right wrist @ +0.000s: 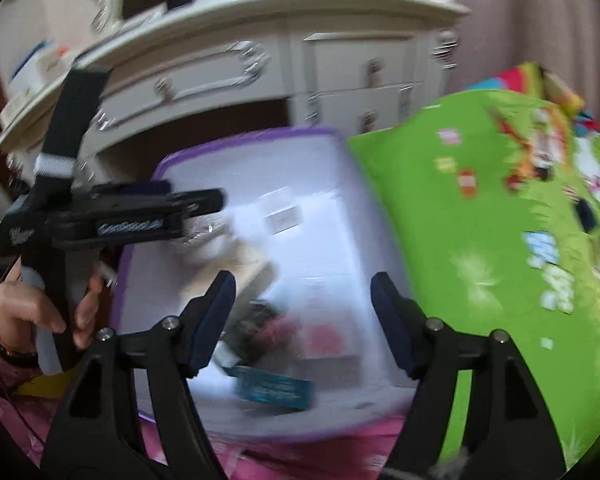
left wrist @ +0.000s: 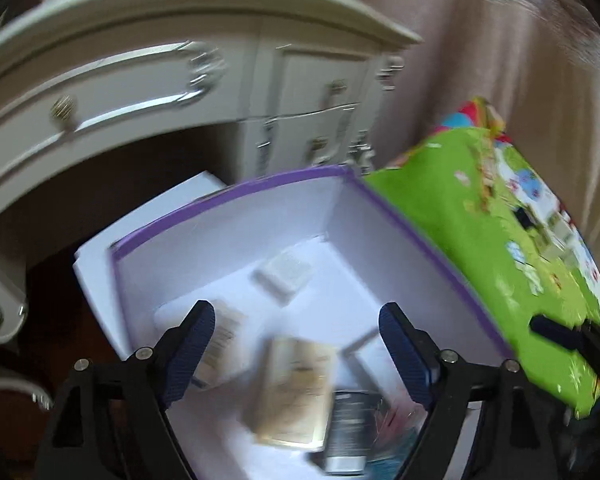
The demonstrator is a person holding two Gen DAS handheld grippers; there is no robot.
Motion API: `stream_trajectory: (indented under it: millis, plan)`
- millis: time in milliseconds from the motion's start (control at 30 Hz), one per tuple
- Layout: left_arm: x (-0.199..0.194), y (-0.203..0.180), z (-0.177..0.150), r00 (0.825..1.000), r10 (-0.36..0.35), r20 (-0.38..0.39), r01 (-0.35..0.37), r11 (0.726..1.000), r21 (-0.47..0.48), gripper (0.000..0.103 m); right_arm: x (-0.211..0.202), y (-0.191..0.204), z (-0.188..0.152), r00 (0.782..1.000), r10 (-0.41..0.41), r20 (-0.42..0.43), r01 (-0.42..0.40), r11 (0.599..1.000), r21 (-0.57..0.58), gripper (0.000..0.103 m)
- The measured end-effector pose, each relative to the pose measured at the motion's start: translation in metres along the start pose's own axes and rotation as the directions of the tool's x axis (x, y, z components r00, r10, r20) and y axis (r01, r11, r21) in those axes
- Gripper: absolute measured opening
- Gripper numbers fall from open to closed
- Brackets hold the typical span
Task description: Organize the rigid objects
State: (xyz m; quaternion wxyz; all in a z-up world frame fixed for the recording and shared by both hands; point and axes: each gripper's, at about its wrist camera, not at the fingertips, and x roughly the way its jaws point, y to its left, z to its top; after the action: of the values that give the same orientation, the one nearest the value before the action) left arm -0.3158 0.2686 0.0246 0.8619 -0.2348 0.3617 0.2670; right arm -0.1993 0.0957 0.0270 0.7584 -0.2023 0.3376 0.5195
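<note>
Left wrist view, quick pass left to right. White dresser (left wrist: pixel 100 92) far left and behind, drawers shut. Below it the purple-rimmed box (left wrist: pixel 228 196) sits open, white inside, a white lid or second box (left wrist: pixel 100 264) peeking out at its left edge. Left tongs (left wrist: pixel 296 352) hang over the box, jaws spread wide with nothing between the pads. Straight under them lies a tan carton (left wrist: pixel 292 392), long axis running roughly away from the camera, so about in line with the fingers. A small white box (left wrist: pixel 286 274) lies further in, a dark pack (left wrist: pixel 350 428) just right of the tan one. Everything is smeared by blur, so labels are unreadable. Far right, a green cartoon-print cushion (left wrist: pixel 500 264) leans against the box wall.

Right wrist view shows the same box (right wrist: pixel 240 136), the left tongs side-on at the left with a hand (right wrist: pixel 40 312) on the grip. Right tongs (right wrist: pixel 302 320) hover over the near end of the box, also open and empty. Below them sit a teal carton (right wrist: pixel 274 392) lying crosswise and a pinkish pack (right wrist: pixel 328 336).

My read: items are already in the box. The left tongs are nearer the tan carton, the right nearer the teal one. Which gets picked next, can't tell.
</note>
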Motion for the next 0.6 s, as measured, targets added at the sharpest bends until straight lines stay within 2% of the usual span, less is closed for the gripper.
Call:
stream_trajectory:
  millis: [67,133,200,233,300,333,367,433,467,500,533,600]
  plan:
    - [0.003,-0.032,0.003,0.998,-0.064,-0.011,0.065,0.994,0.084,0.087,-0.014,-0.031,-0.005,0.995,-0.096,0.032,0.094,0.994,0.051,0.078]
    - [0.011,-0.075,0.005,0.99,-0.134,-0.047,0.14,0.973,0.185,0.087,-0.026,-0.078,-0.016,0.98,-0.195,0.041,0.187,0.97,0.155,0.086]
    - [0.02,-0.118,0.008,0.973,-0.21,-0.095,0.227,0.938,0.263,0.088,-0.039,-0.137,-0.037,0.957,-0.291,-0.004,0.279,0.913,0.297,0.088]
    - [0.028,-0.148,0.011,0.956,-0.262,-0.131,0.291,0.901,0.321,0.088,-0.044,-0.159,-0.046,0.949,-0.315,-0.028,0.305,0.888,0.344,0.088]
    - [0.043,-0.198,0.016,0.93,-0.317,-0.188,0.368,0.826,0.428,0.088,-0.06,-0.207,-0.074,0.928,-0.364,-0.079,0.36,0.819,0.447,0.088]
    - [0.056,-0.228,0.021,0.906,-0.352,-0.235,0.423,0.762,0.49,0.088,-0.067,-0.223,-0.083,0.92,-0.381,-0.093,0.377,0.795,0.476,0.088]
    - [0.072,-0.256,0.025,0.89,-0.369,-0.268,0.456,0.705,0.543,0.088,-0.076,-0.239,-0.094,0.911,-0.399,-0.107,0.396,0.769,0.501,0.088]
    - [0.094,-0.295,0.033,0.889,-0.367,-0.276,0.455,0.632,0.627,0.088,-0.089,-0.262,-0.112,0.894,-0.429,-0.126,0.427,0.734,0.528,0.088]
    - [0.111,-0.323,0.04,0.891,-0.36,-0.278,0.448,0.585,0.676,0.088,-0.095,-0.271,-0.12,0.887,-0.442,-0.137,0.441,0.72,0.536,0.088]
    - [0.122,-0.339,0.044,0.895,-0.35,-0.275,0.435,0.56,0.705,0.088,-0.1,-0.278,-0.127,0.88,-0.452,-0.146,0.453,0.709,0.54,0.088]
    - [0.134,-0.361,0.05,0.901,-0.34,-0.271,0.42,0.521,0.743,0.088,-0.104,-0.285,-0.134,0.872,-0.463,-0.157,0.467,0.696,0.546,0.088]
    - [0.151,-0.391,0.059,0.898,-0.348,-0.269,0.415,0.464,0.783,0.088,-0.112,-0.297,-0.148,0.866,-0.469,-0.174,0.478,0.672,0.565,0.088]
